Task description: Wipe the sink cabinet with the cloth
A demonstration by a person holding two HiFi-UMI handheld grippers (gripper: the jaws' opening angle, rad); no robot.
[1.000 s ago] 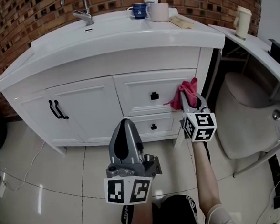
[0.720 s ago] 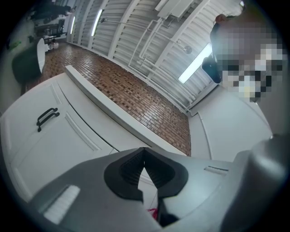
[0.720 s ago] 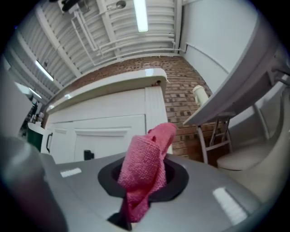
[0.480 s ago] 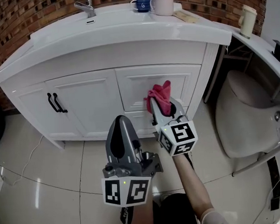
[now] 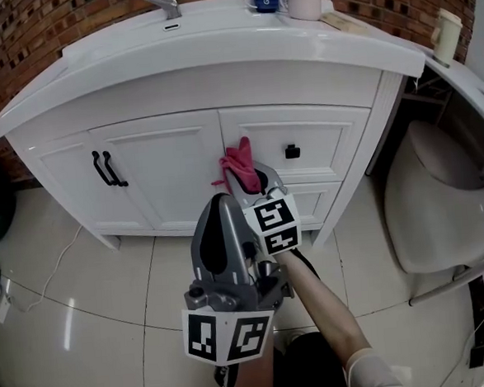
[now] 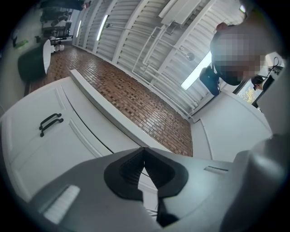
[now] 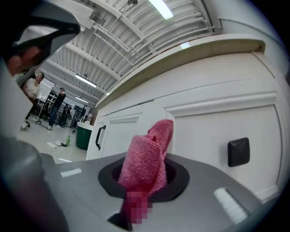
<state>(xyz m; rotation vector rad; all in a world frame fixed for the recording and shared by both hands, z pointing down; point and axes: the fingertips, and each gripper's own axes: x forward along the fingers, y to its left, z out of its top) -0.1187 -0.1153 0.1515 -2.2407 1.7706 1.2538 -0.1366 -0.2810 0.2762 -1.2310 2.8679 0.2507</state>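
The white sink cabinet (image 5: 166, 165) fills the upper head view. A pink cloth (image 5: 238, 166) presses against its front at the seam between the right door and the top drawer. My right gripper (image 5: 251, 180) is shut on this cloth, and the cloth (image 7: 149, 156) sticks out from between the jaws in the right gripper view. Lower and nearer to me, my left gripper (image 5: 219, 211) is held off the cabinet. The left gripper (image 6: 144, 152) is shut with nothing in it, and it points up at the cabinet doors.
Black pull handles (image 5: 108, 169) sit on the left doors and a square knob (image 5: 291, 151) on the drawer. Mugs (image 5: 303, 2) and a faucet (image 5: 162, 0) stand on the countertop. A toilet (image 5: 441, 208) is close at the right. A cable (image 5: 50, 285) lies on the tiles.
My right gripper has carried the cloth leftwards across the cabinet front, from the drawer's right end to its left edge. The left gripper has hardly moved.
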